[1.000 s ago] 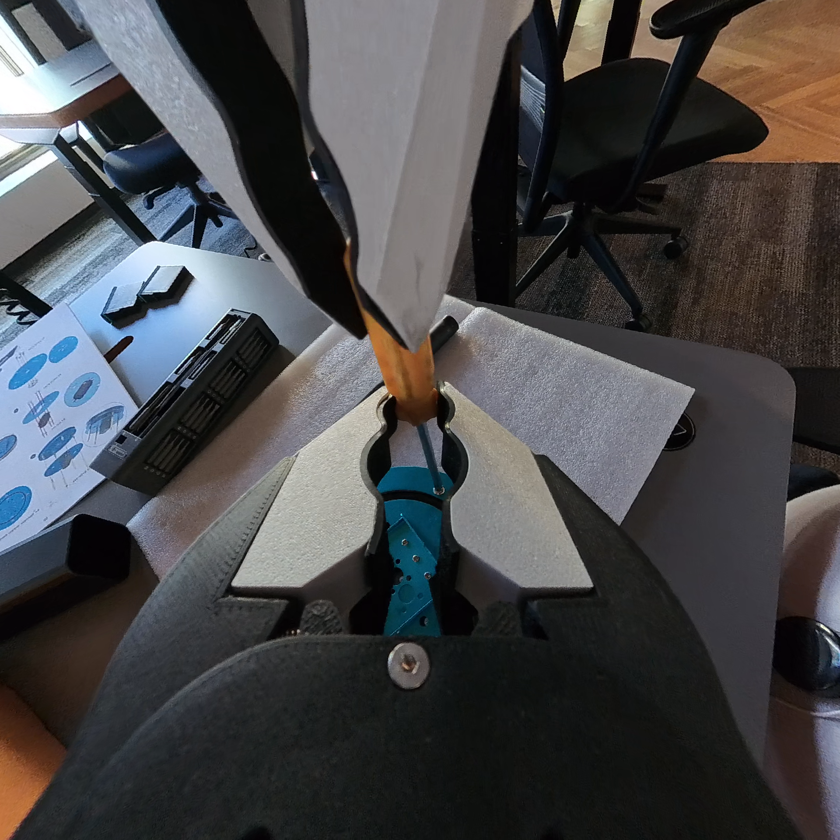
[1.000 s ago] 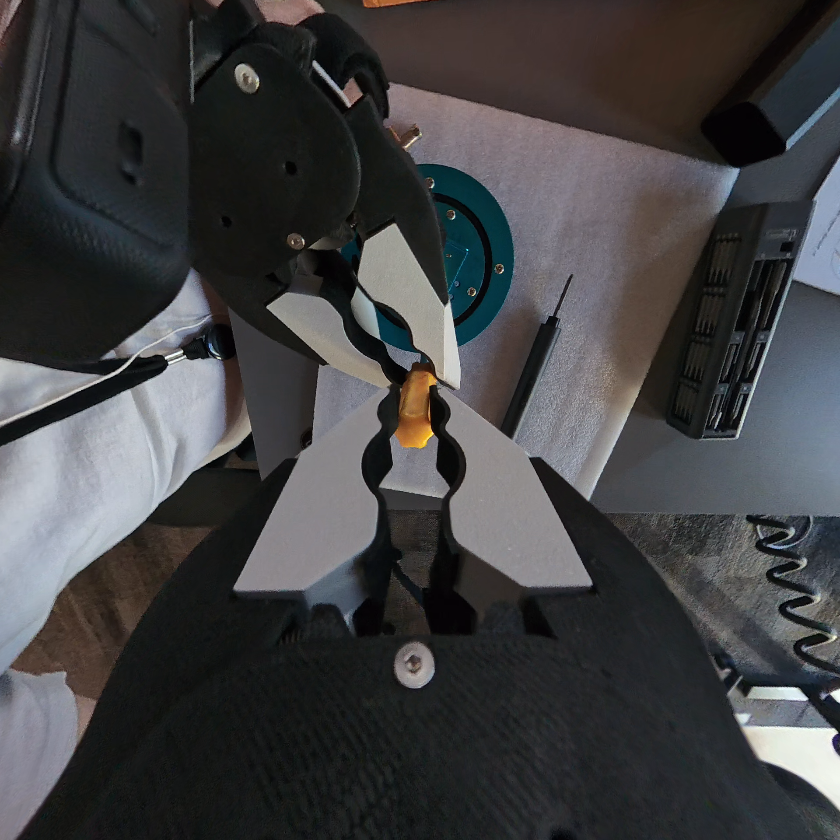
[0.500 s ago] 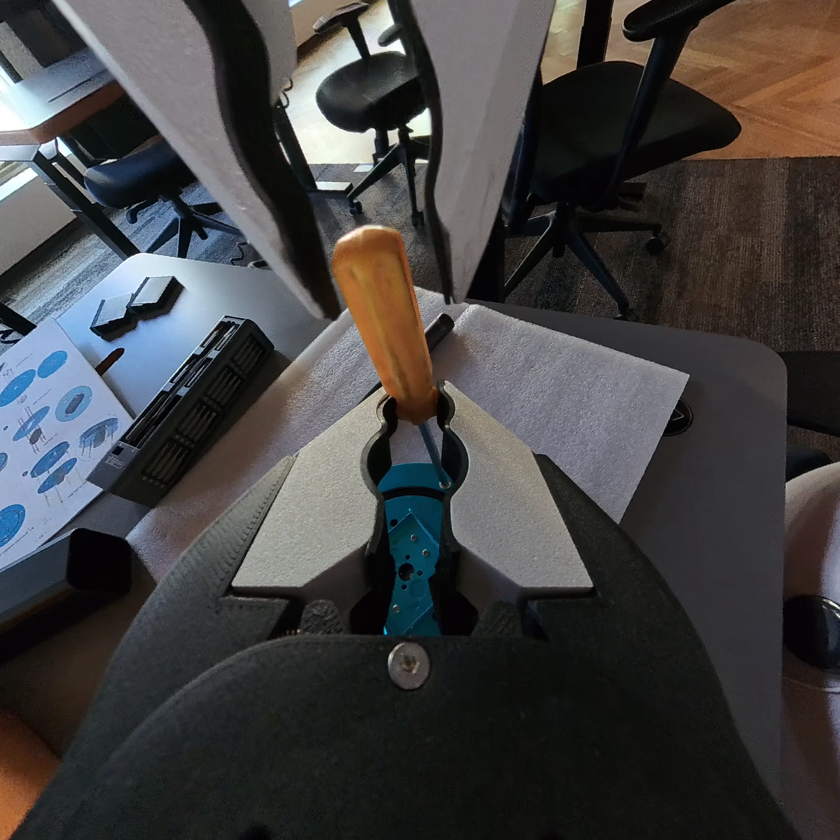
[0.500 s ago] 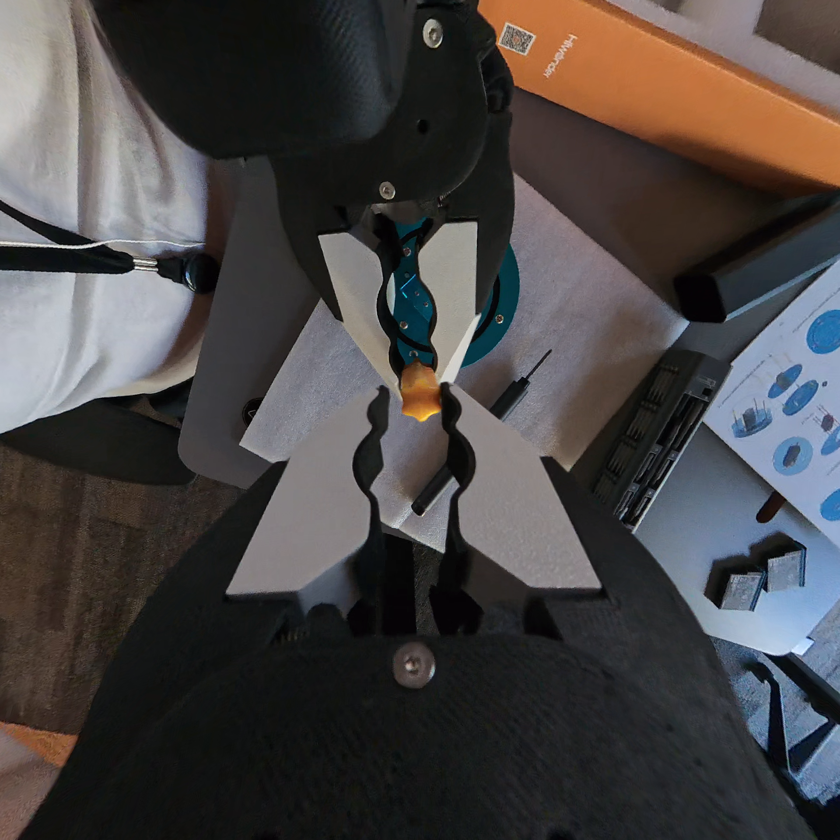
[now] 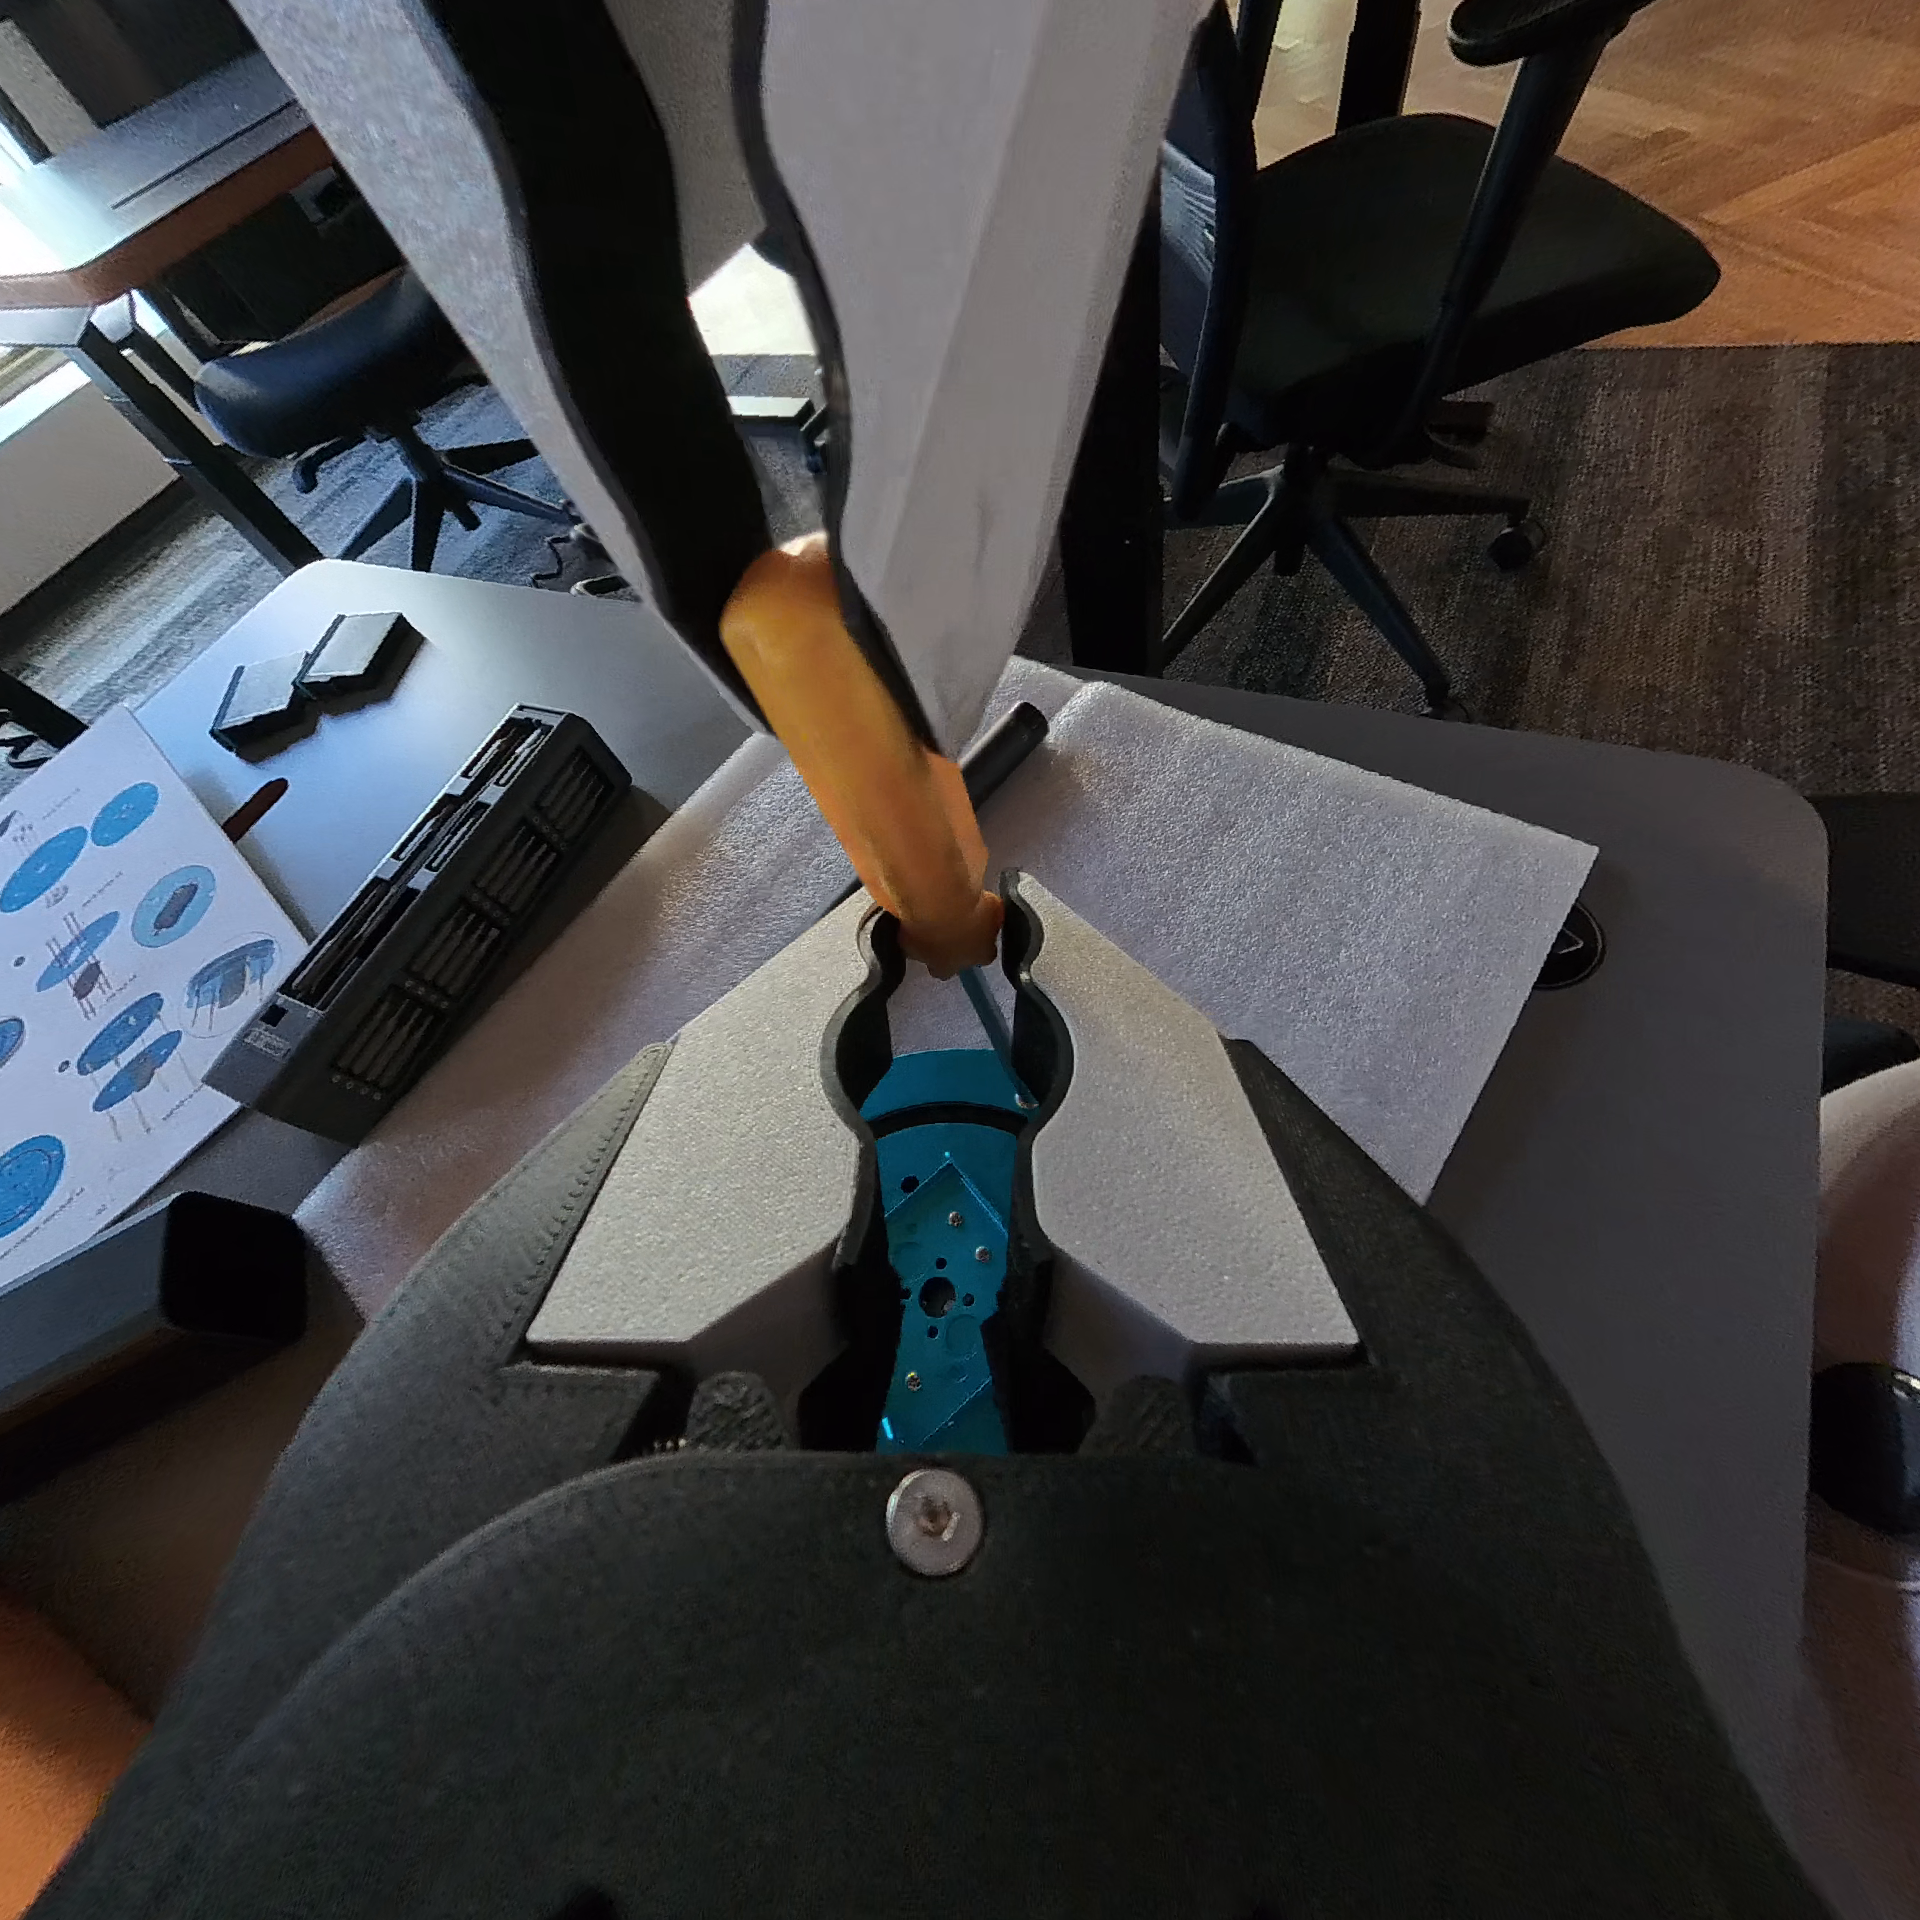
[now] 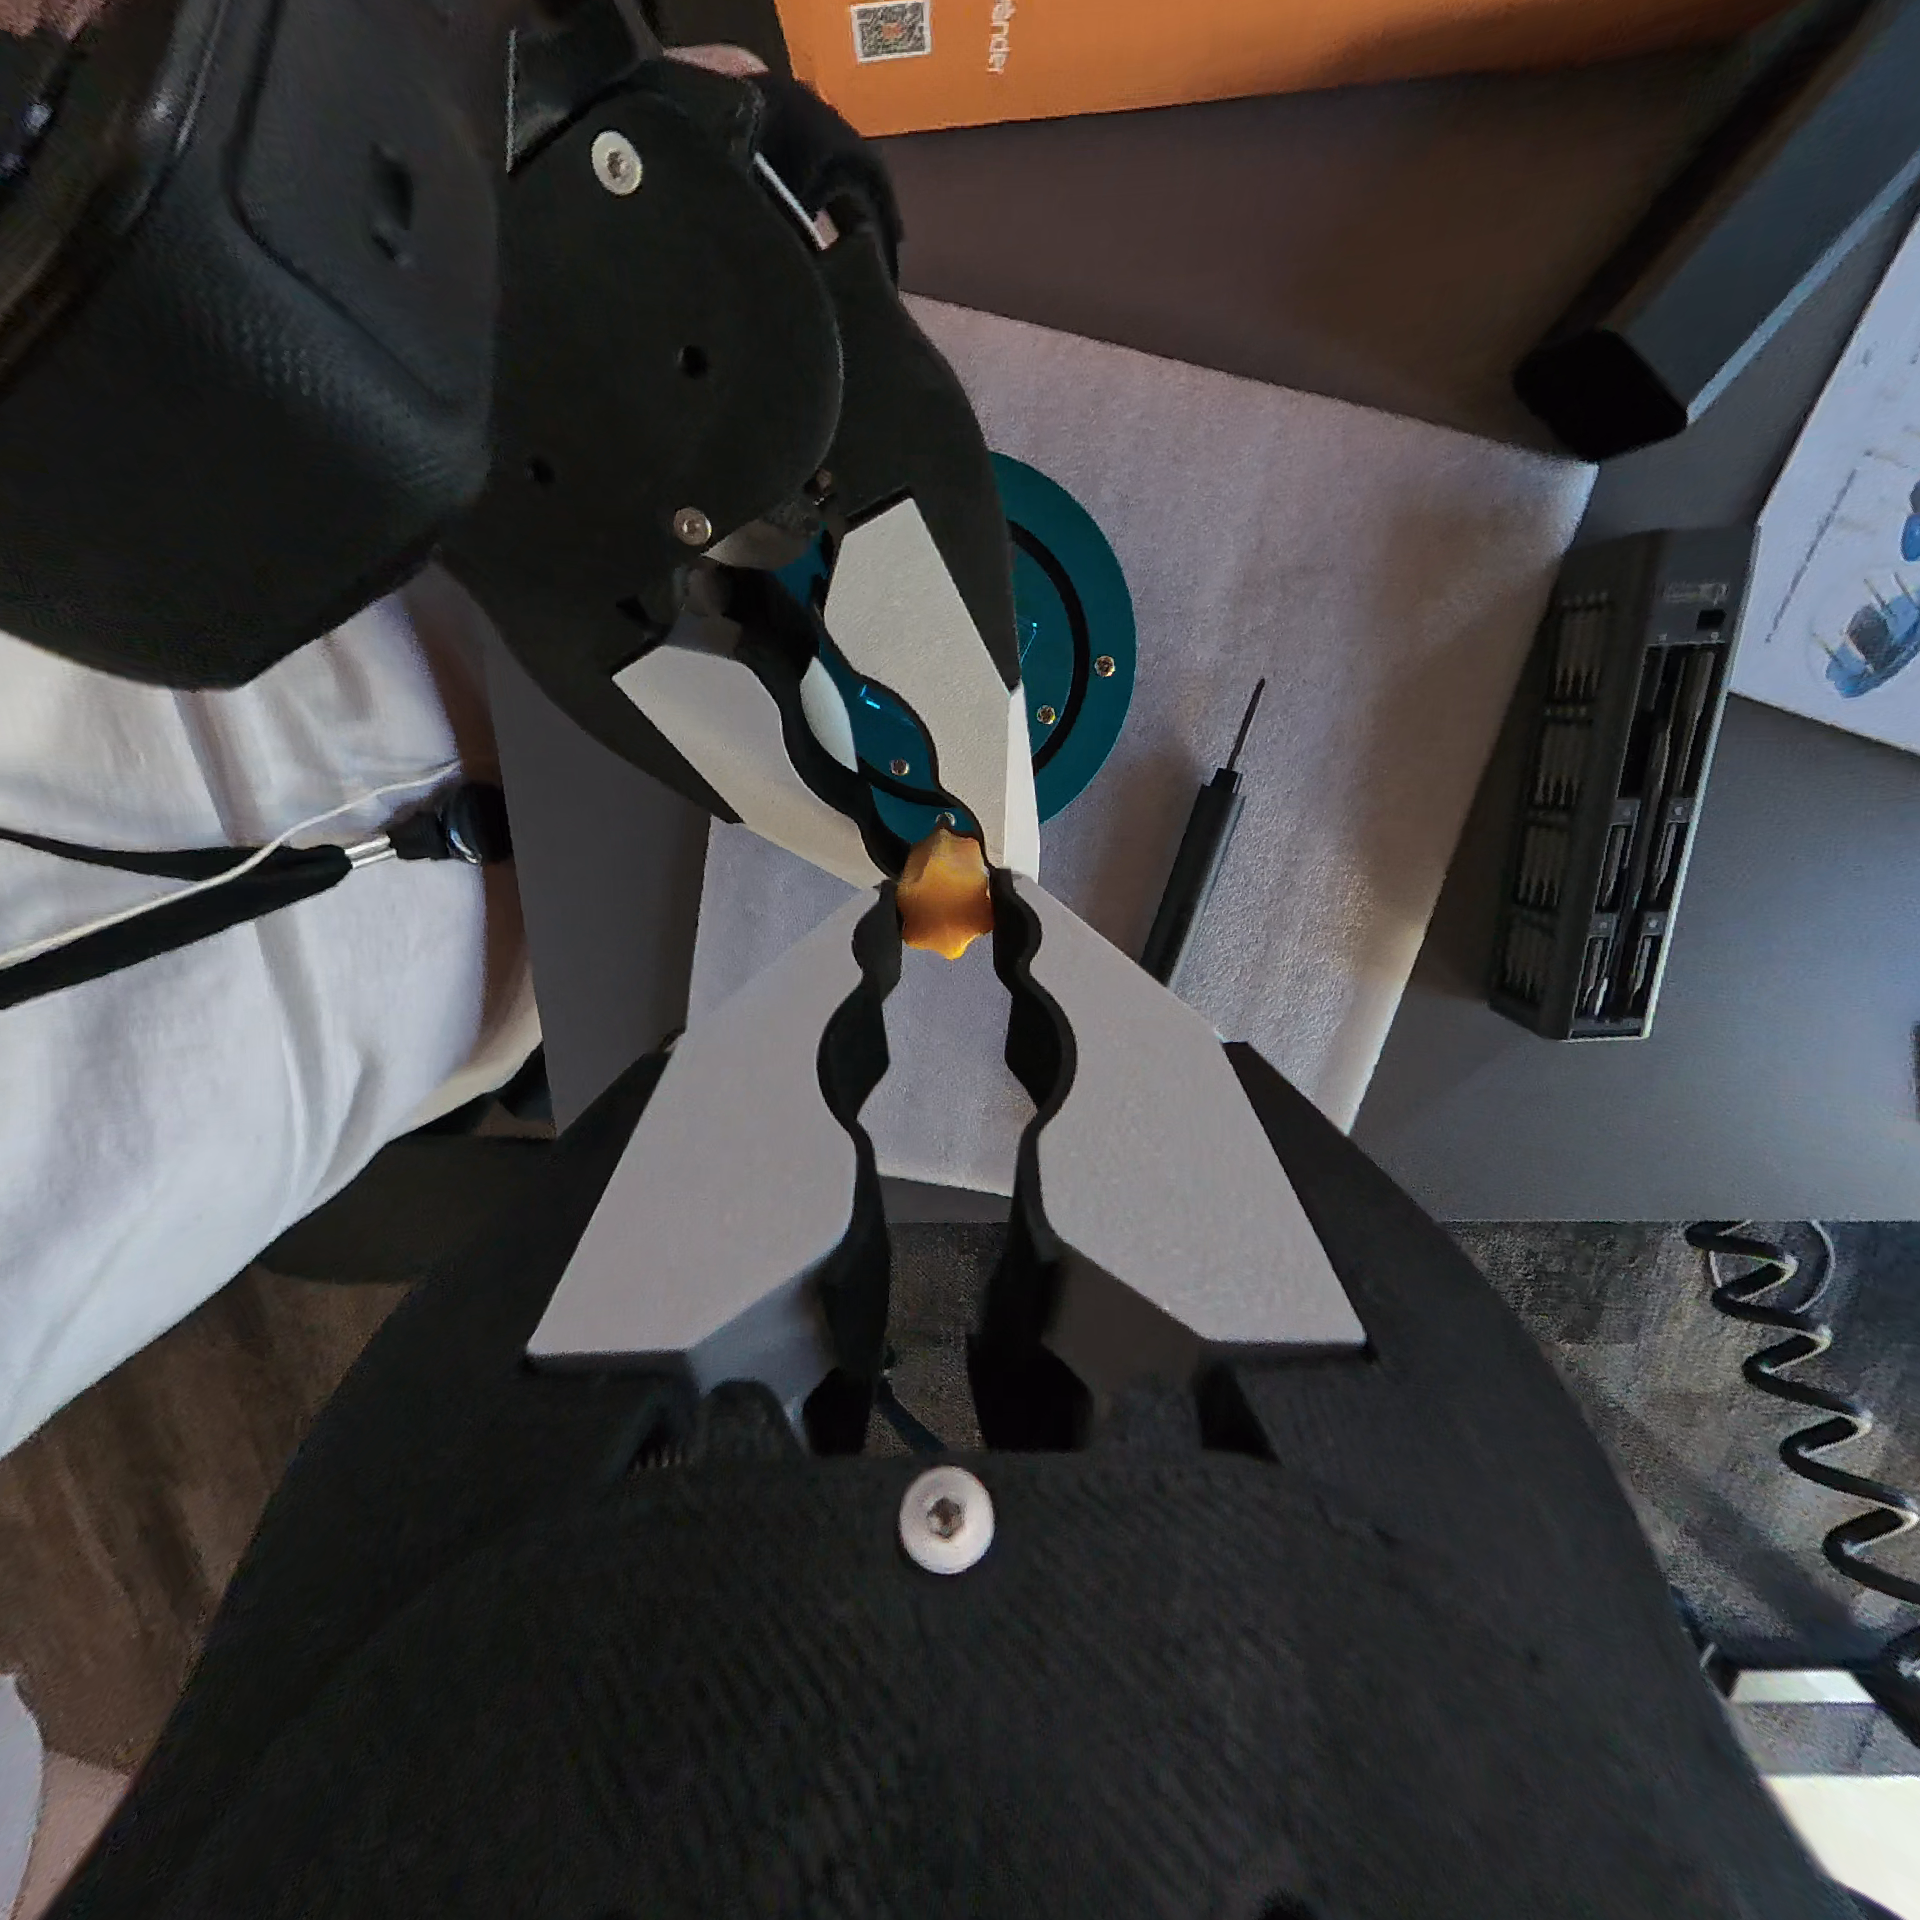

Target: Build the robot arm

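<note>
An orange-handled screwdriver stands tilted, its thin shaft reaching down to a screw on a blue metal disc. The disc lies on a white foam sheet. My left gripper is shut on the lower end of the handle. My right gripper comes from above and is shut on the handle's top end. It shows in the left wrist view over the handle. The left gripper covers most of the disc in the right wrist view.
A black precision screwdriver lies on the foam beside the disc. A dark bit case, a printed sheet, a long black box and an orange box lie around. Office chairs stand beyond the table edge. The tips of one gripper are about 6 cm away from the tips of the other.
The right gripper let go of the handle, opened and lifted off half a second ago. It has come back down and closed on the handle's top. The left gripper kept its hold.
</note>
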{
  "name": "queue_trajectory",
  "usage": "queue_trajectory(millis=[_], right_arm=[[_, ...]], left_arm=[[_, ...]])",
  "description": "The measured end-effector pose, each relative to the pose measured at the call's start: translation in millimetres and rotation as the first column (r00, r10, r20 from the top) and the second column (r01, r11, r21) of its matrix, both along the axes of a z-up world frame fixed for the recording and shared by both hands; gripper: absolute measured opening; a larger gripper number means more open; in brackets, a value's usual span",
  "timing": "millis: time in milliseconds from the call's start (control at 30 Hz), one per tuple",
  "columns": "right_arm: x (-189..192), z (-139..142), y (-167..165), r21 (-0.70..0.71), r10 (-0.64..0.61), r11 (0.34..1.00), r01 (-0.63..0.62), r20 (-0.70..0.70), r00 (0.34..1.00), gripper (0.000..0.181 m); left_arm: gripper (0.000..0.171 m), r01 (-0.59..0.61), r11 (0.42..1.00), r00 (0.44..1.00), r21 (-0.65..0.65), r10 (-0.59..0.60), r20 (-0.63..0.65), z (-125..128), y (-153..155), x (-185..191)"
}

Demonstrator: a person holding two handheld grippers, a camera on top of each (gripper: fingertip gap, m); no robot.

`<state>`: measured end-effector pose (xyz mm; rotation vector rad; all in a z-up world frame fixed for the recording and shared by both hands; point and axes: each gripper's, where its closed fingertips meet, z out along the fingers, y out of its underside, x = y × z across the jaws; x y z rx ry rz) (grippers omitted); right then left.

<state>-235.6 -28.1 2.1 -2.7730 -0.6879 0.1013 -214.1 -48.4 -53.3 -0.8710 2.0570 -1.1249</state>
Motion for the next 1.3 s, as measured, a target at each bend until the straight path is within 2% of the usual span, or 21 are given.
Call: queue_trajectory(millis=[67,233,300,433,500,533,667,767,967,1100,1300], right_arm=[[-1,0,-1,0.008,0.007,1.000,-0.007,0.006,1.000,0.017],[0,-2,-2,0.040,0.159,0.986,-0.164,0.120,0.980,0.017],[-1,-2,-5,0.011,0.095,0.995,-0.096,0.090,0.991,0.017],[1,-3,-6,-0.009,-0.138,0.990,0.139,0.027,0.990,0.018],[0,-3,-4,0.017,-0.203,0.979,0.202,0.018,0.979,0.018],[-1,-3,-3,0.029,-0.195,0.980,0.194,0.019,0.981,0.018],[2,-1,-2,0.065,0.051,0.996,-0.058,0.111,0.993,0.019],[0,6,1,0.098,0.169,0.979,-0.178,0.096,0.981,0.022],[-1,4,1,0.090,0.237,0.967,-0.239,0.041,0.971,0.027],[-2,0,2,0.079,0.190,0.978,-0.191,0.022,0.982,0.016],[0,-1,-1,0.050,-0.054,0.997,0.056,-0.042,0.998,0.017]], left_arm=[[0.016,0.002,1.000,1.000,0.005,-0.002,0.001,0,0,0],[0.016,0.002,1.000,1.000,0.026,-0.002,0.010,0,-1,0],[0.016,0.009,1.000,1.000,0.022,-0.009,0.003,0,-3,-1],[0.017,-0.001,1.000,1.000,0.024,0.000,0.010,0,-3,0],[0.017,0.002,1.000,1.000,0.021,-0.002,0.007,0,-2,0],[0.017,0.004,1.000,1.000,0.019,-0.004,0.007,0,-2,-1],[0.016,0.003,1.000,1.000,0.021,-0.003,0.011,0,0,-1],[0.016,0.002,1.000,1.000,0.013,-0.002,0.007,0,1,-1],[0.016,0.003,1.000,1.000,0.017,-0.003,0.008,0,0,0],[0.016,0.000,1.000,1.000,0.026,-0.001,0.009,0,1,0],[0.016,0.001,1.000,1.000,0.015,-0.001,0.005,0,-1,0]])
